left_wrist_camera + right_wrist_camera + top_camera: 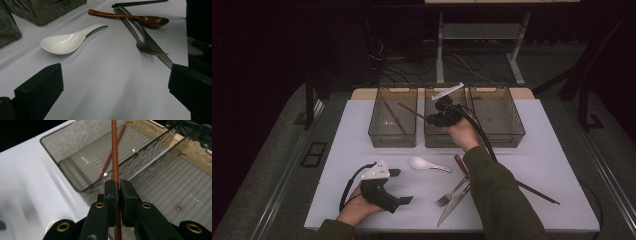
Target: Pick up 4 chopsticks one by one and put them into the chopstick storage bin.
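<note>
My right gripper (432, 119) hangs over the middle grey bin (439, 142), shut on a brown chopstick (414, 111) whose free end points toward the left bin (392, 140). In the right gripper view the pads (111, 188) pinch that chopstick (114, 150), and a second brown chopstick (107, 163) lies on the ribbed floor of the bin (53, 150) beyond; it also lies in the left bin (394, 118) in the high view. Near the table's front left my left gripper (402, 186) rests open on the white surface, nothing between its jaws (115, 75).
A white ceramic spoon (428, 164) (67, 41) lies mid-table. Beside it are a wooden spoon (130, 18), a fork (451, 192) and a knife (453, 204). Black chopsticks (537, 193) lie at the right. A third bin (498, 140) stands at the back right.
</note>
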